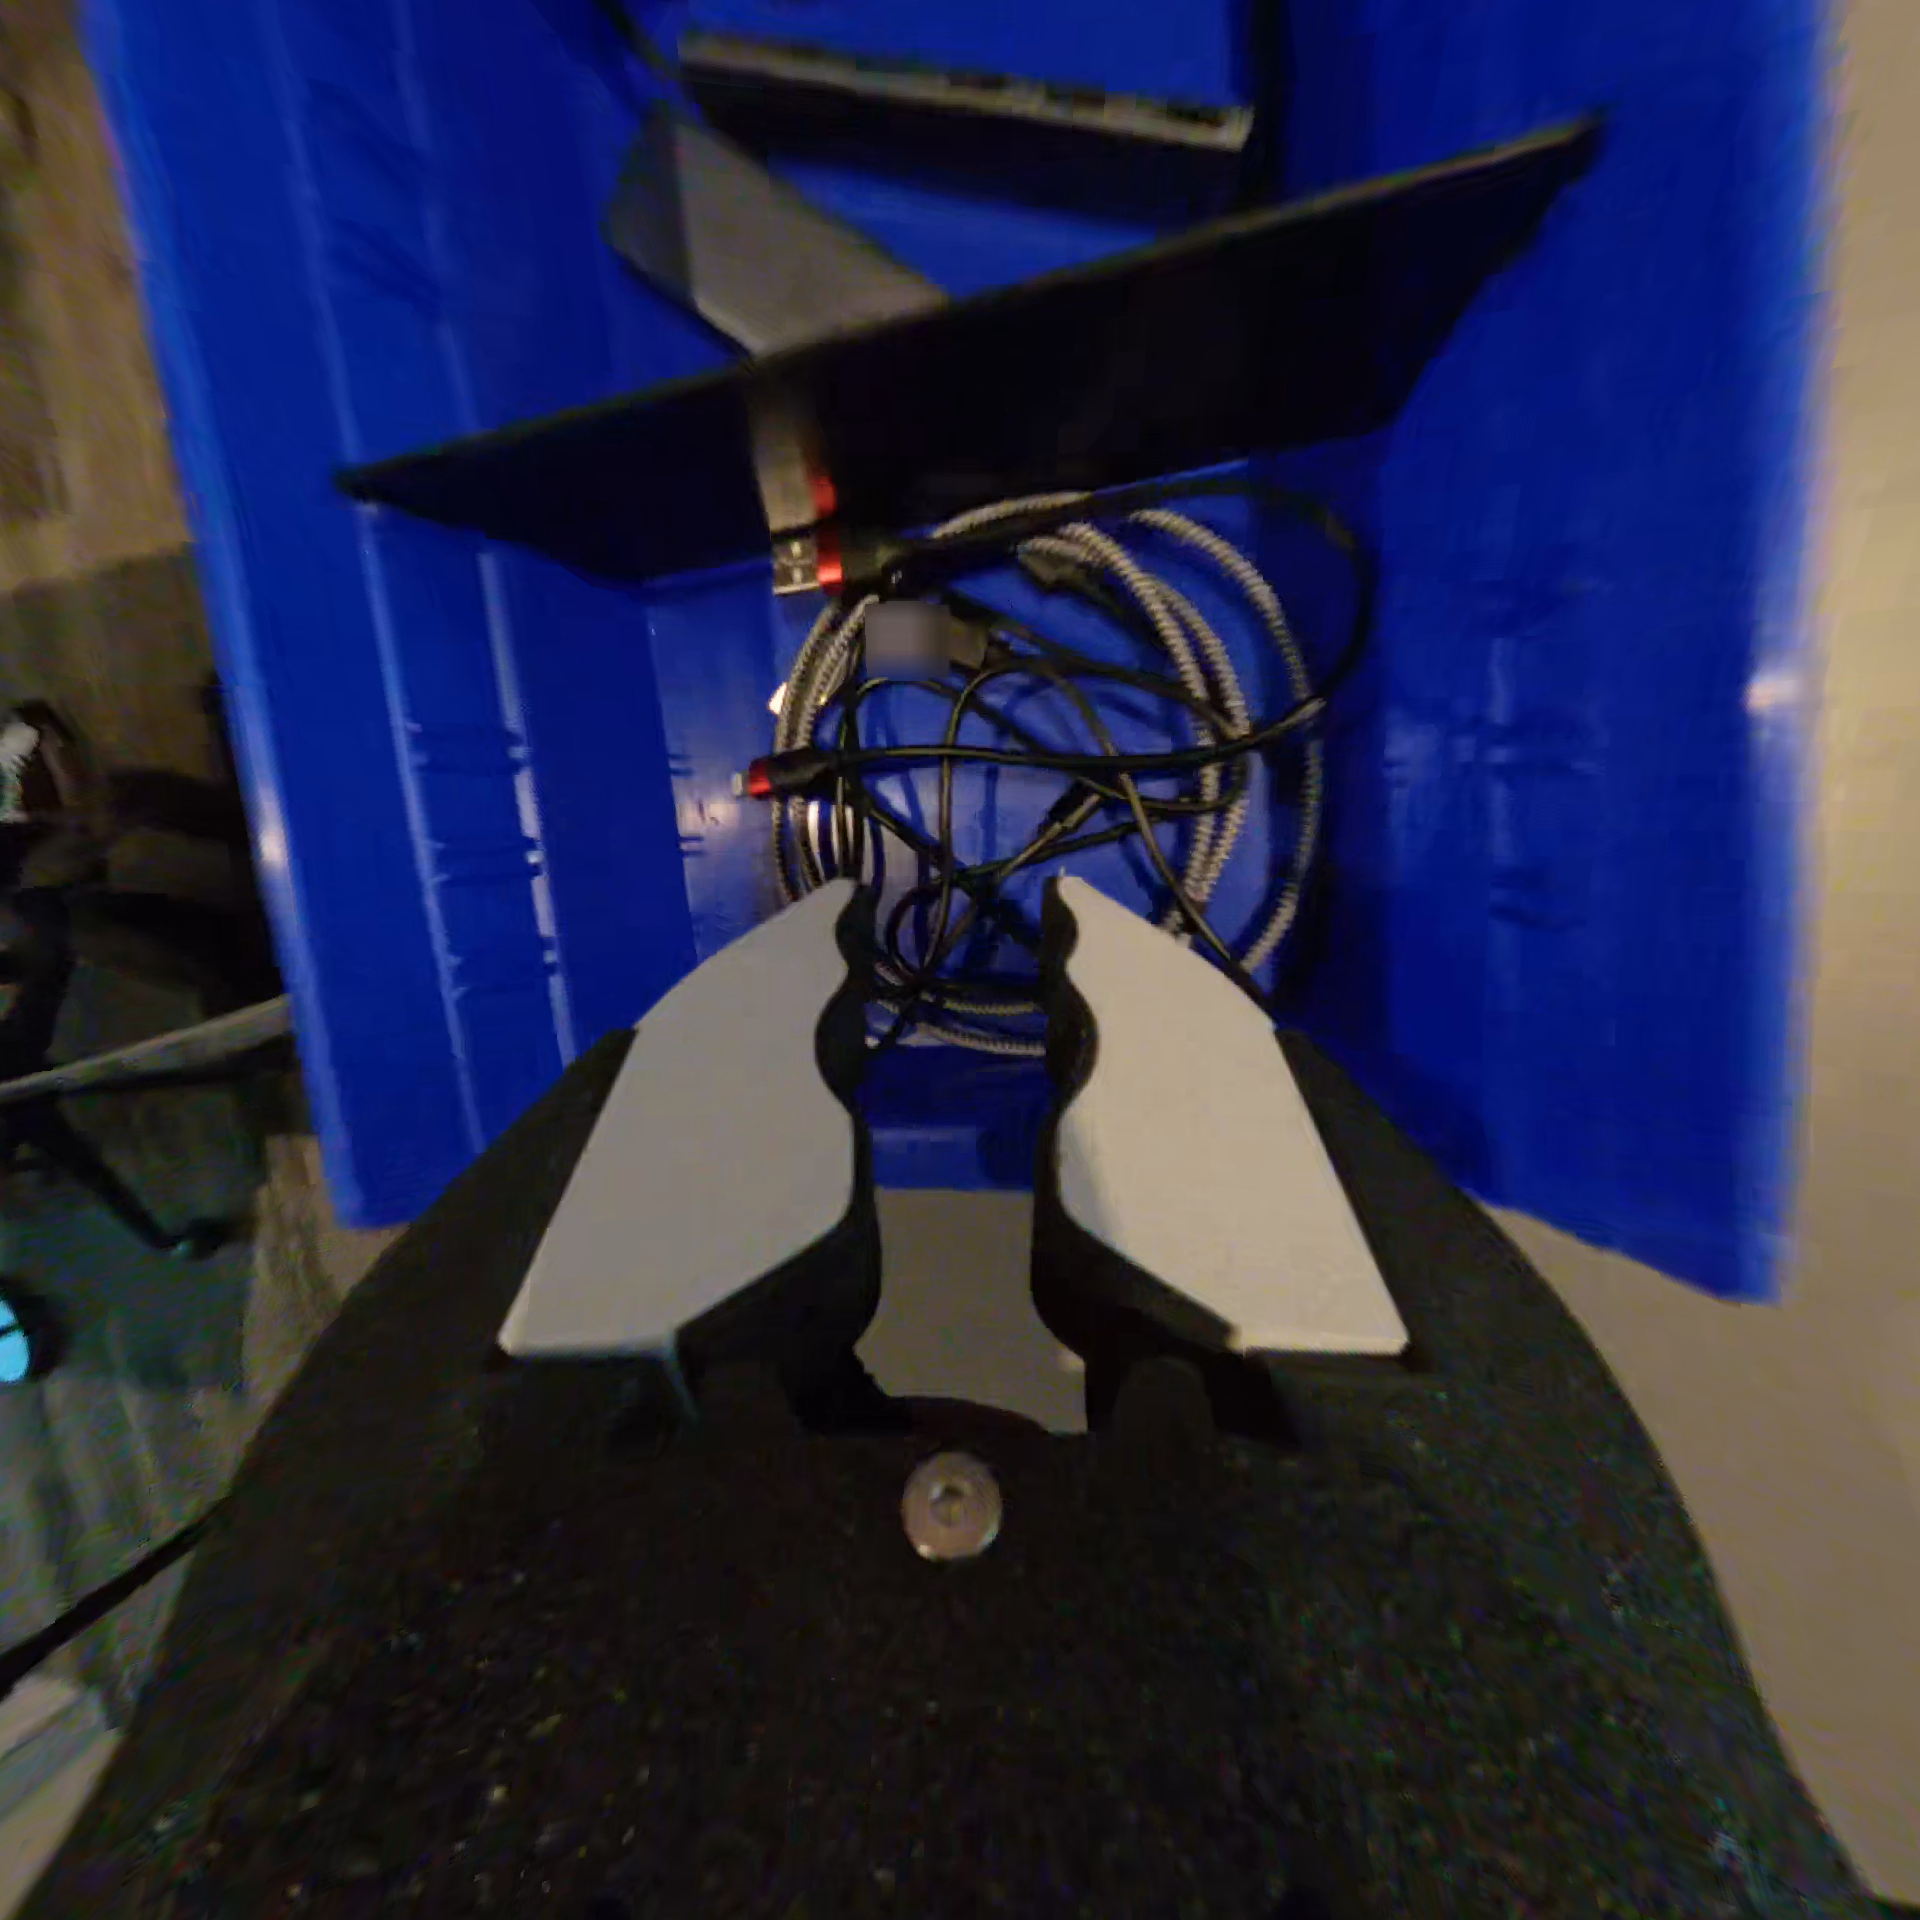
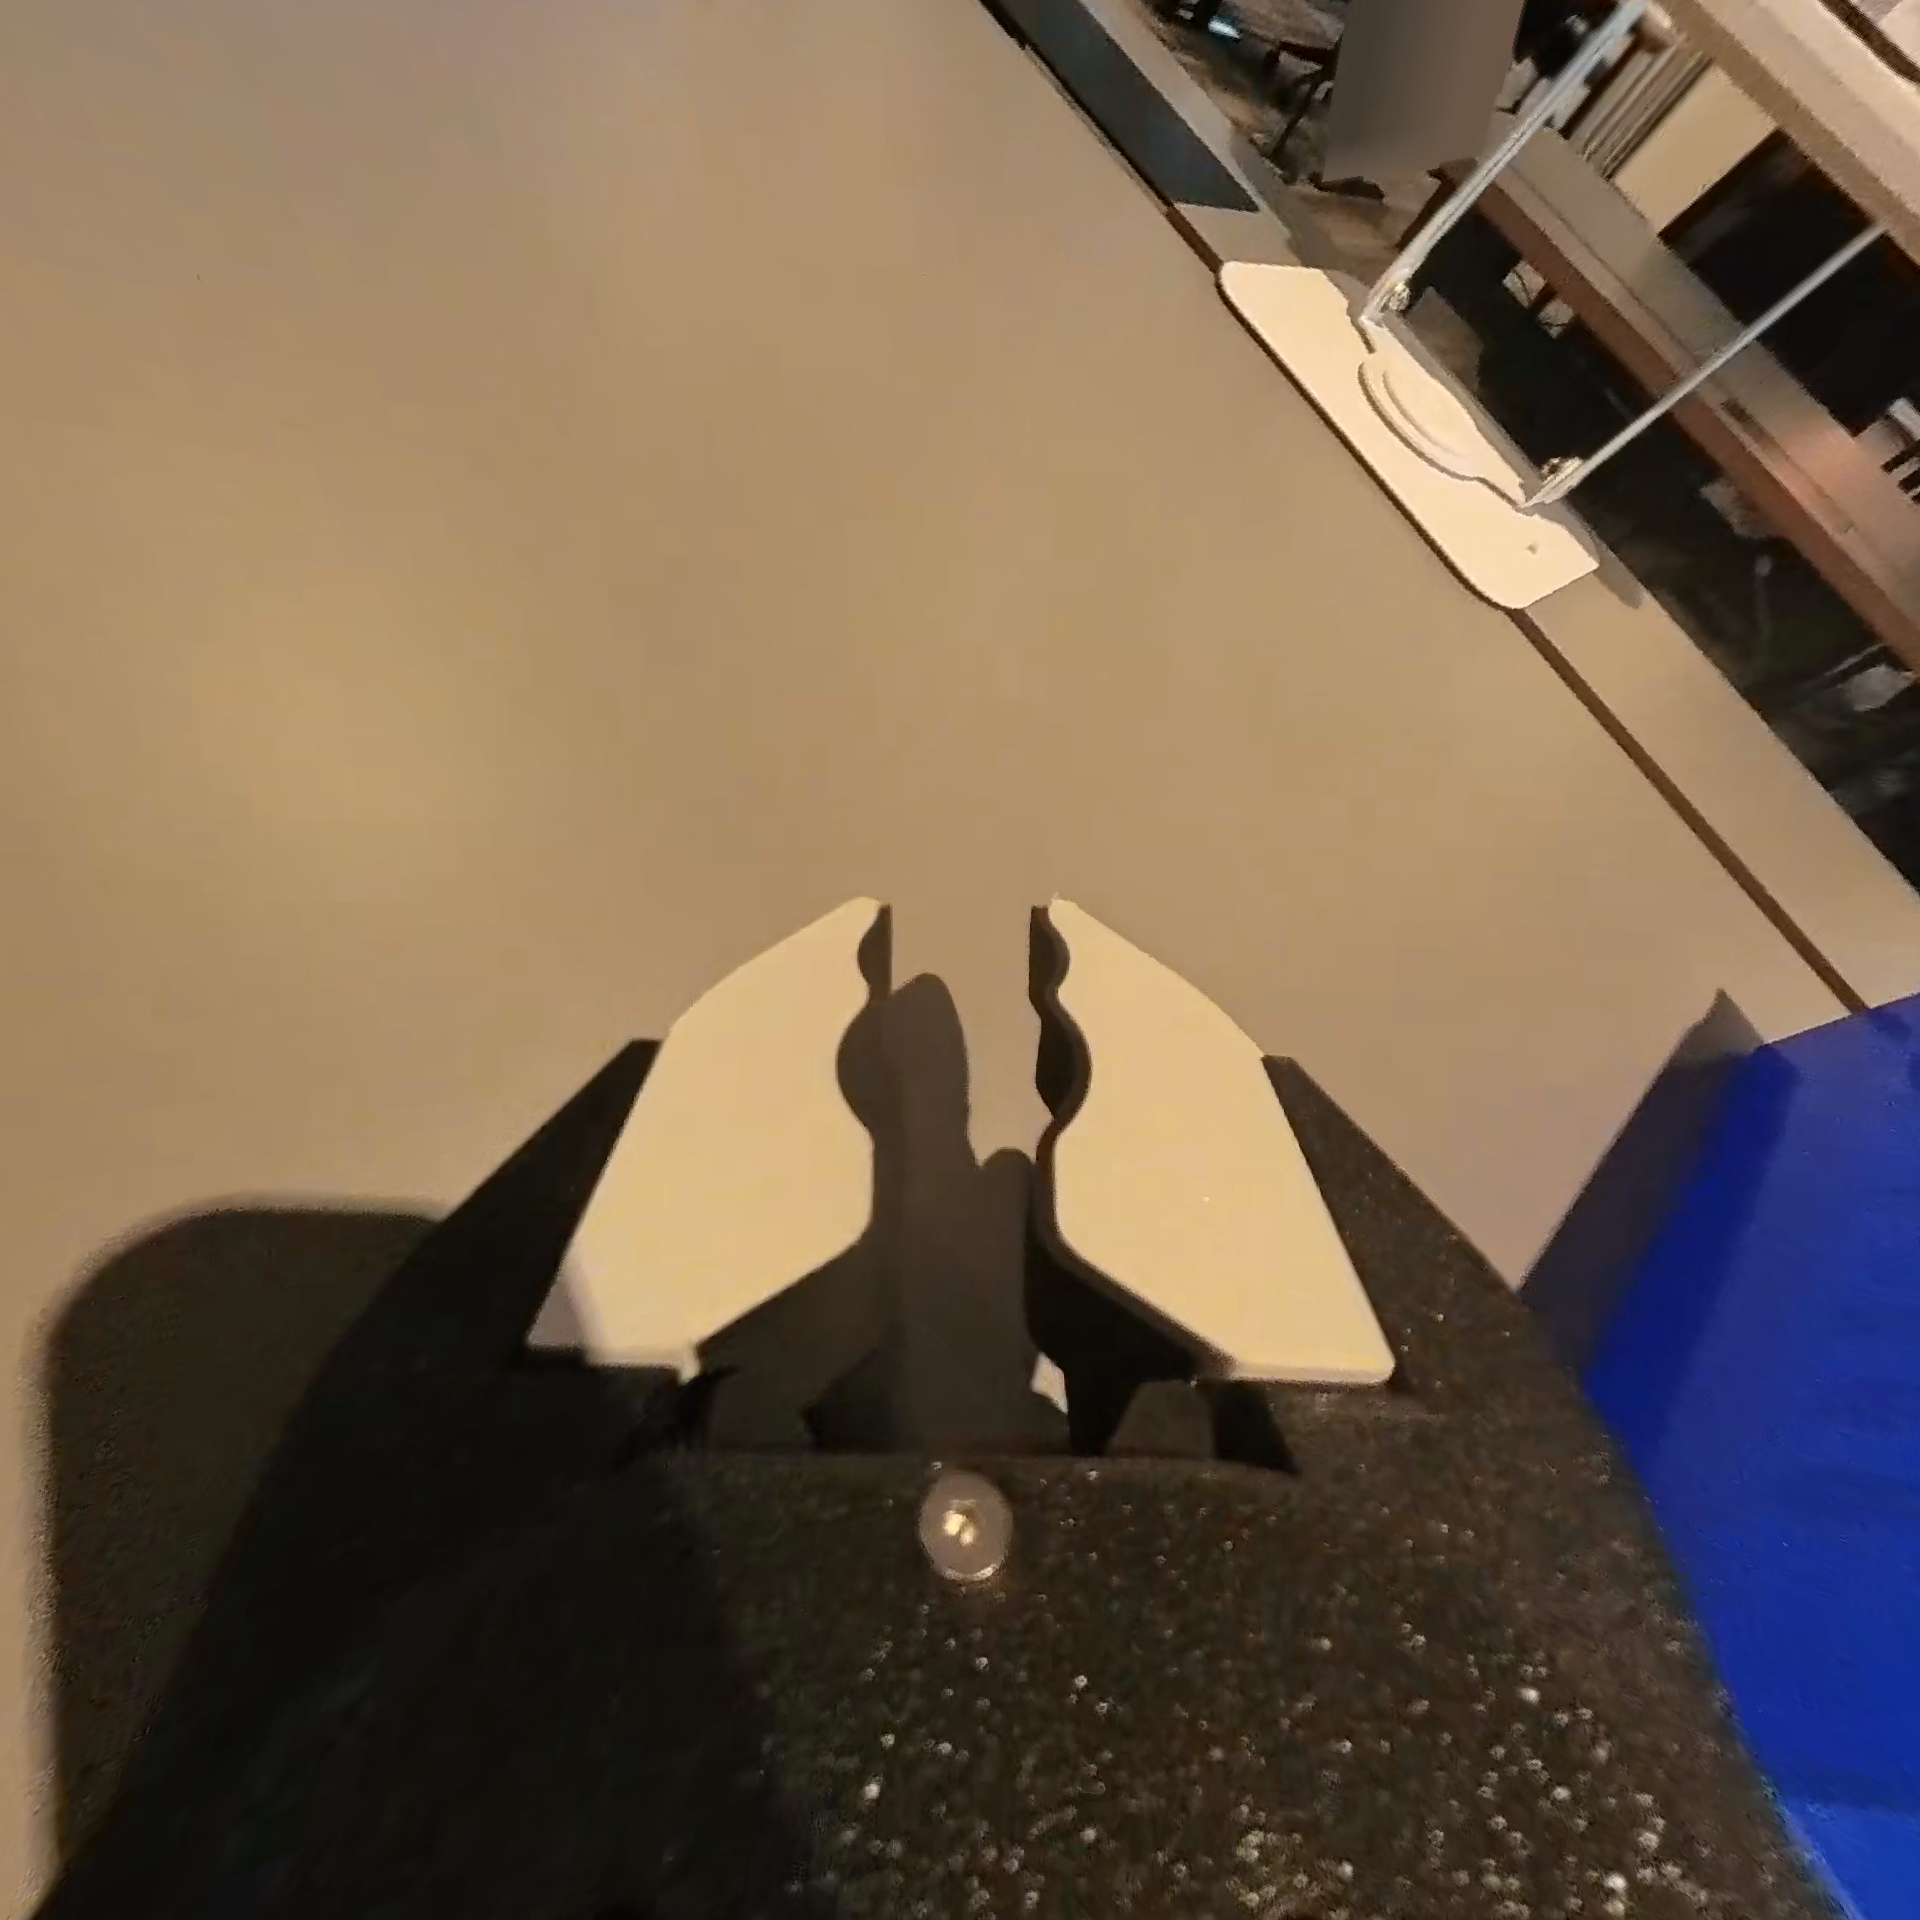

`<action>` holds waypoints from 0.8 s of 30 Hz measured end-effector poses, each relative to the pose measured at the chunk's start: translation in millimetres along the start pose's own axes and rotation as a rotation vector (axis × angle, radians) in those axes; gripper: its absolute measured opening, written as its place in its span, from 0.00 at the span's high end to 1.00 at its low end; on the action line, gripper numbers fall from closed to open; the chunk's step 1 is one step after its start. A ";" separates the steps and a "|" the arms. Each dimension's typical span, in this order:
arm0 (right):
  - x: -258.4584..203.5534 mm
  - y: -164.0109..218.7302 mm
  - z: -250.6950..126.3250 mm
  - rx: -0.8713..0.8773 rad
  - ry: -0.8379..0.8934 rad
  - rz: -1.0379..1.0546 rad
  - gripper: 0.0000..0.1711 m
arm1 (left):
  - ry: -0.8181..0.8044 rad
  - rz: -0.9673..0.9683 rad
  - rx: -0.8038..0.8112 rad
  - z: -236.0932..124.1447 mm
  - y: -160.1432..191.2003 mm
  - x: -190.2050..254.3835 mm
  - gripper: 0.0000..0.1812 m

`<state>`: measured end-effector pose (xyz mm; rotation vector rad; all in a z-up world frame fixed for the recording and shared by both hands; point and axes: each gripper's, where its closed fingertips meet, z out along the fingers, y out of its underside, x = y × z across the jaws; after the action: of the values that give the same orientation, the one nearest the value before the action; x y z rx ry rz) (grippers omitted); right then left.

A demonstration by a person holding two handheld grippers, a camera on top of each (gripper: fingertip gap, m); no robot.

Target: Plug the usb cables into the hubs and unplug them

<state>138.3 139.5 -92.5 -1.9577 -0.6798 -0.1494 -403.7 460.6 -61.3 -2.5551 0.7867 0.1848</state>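
The left gripper (image 1: 951, 894) hangs over a blue bin (image 1: 436, 623), its pale fingers (image 1: 717, 1132) parted to a middling gap with nothing between them. Straight ahead of its tips, down in the bin, lies a loose coil of usb cables (image 1: 1049, 790), braided grey and thin black strands tangled together; one red-collared plug (image 1: 769, 777) points left across the gripper's line of reach. Farther on, a long black hub (image 1: 1039, 416) lies slantwise across the bin, its long axis running from lower left to upper right, with a plug (image 1: 795, 488) apparently seated in its near edge. The right gripper (image 2: 961, 914), likewise parted and empty, faces only the bare beige table (image 2: 520, 468), the bin's corner (image 2: 1766, 1299) off to its right. The left one looks far nearer the cables and seems the likelier to reach first
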 end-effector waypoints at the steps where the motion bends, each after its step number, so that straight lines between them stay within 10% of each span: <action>1: 0.1 0.3 0.3 -0.002 0.000 0.000 0.85 | 0.001 -0.011 -0.010 9.8 1.2 -3.3 0.83; 12: 3.4 2.4 1.9 -0.017 -0.018 0.055 0.86 | 0.139 -0.093 0.043 31.0 -12.8 7.2 0.82; 24: -0.9 2.2 1.8 -0.016 -0.030 0.022 0.86 | 0.132 0.655 0.067 23.9 -21.6 8.4 0.86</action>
<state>138.3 140.0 -95.5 -1.9861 -0.6776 -0.1126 -384.5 483.3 -76.3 -2.1759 1.6300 0.1884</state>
